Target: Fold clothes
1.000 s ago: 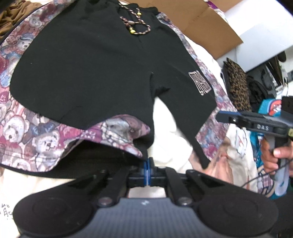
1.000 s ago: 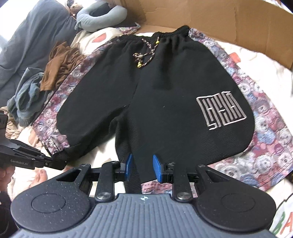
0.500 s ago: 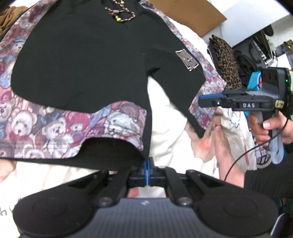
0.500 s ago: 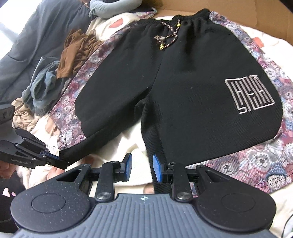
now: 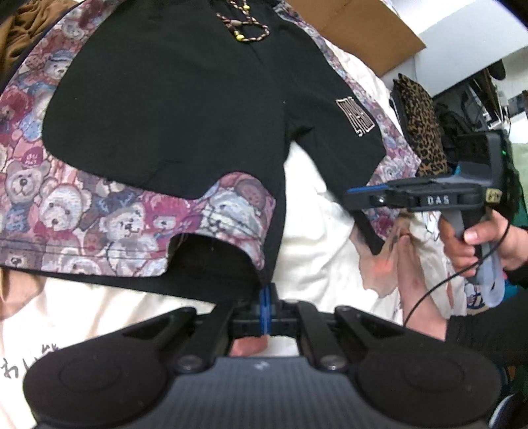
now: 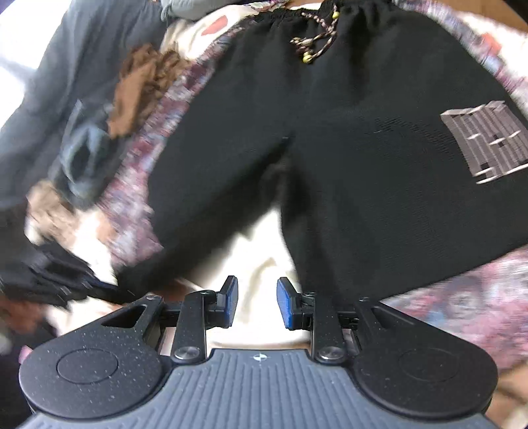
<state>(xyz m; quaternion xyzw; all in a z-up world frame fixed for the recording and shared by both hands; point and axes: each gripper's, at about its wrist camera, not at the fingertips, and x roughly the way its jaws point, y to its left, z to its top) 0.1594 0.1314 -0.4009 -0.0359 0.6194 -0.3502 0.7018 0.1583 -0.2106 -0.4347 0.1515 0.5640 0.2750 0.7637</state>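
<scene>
Shorts [image 5: 171, 109] spread flat. Left gripper [image 5: 265, 298] pinches left leg hem; right gripper [image 6: 256, 302] spread, empty, near other hem. Next: grasp hem, then fold.

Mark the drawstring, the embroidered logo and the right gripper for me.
drawstring [image 5: 246, 28], left wrist view, on the knotted cord.
embroidered logo [image 6: 485, 142], right wrist view, its middle.
right gripper [image 6: 256, 302], right wrist view, between its fingertips.
</scene>
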